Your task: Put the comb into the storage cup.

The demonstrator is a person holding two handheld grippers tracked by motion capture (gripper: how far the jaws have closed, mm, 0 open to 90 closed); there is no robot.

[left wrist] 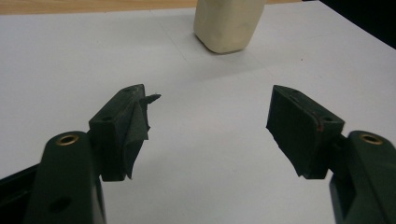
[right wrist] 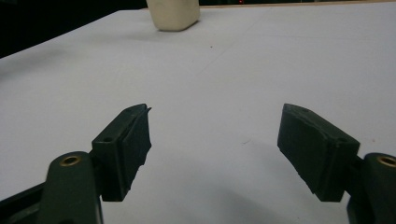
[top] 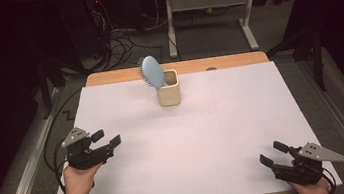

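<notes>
Blue hairbrush upright in cream cup, white table

Lab, tangled floor cables, white-covered table

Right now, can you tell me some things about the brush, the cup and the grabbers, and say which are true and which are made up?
1. The blue hairbrush stands in the cream cup. True.
2. The left hand-held gripper is squeezing the cup. False: its jaws are open with nothing between them, and it is apart from the cup.
3. The right hand-held gripper is open. True.
4. The cup lies tipped over on the white sheet. False: it stands upright.
5. The cup sits toward the far side of the sheet, away from the person's hands. True.
</notes>
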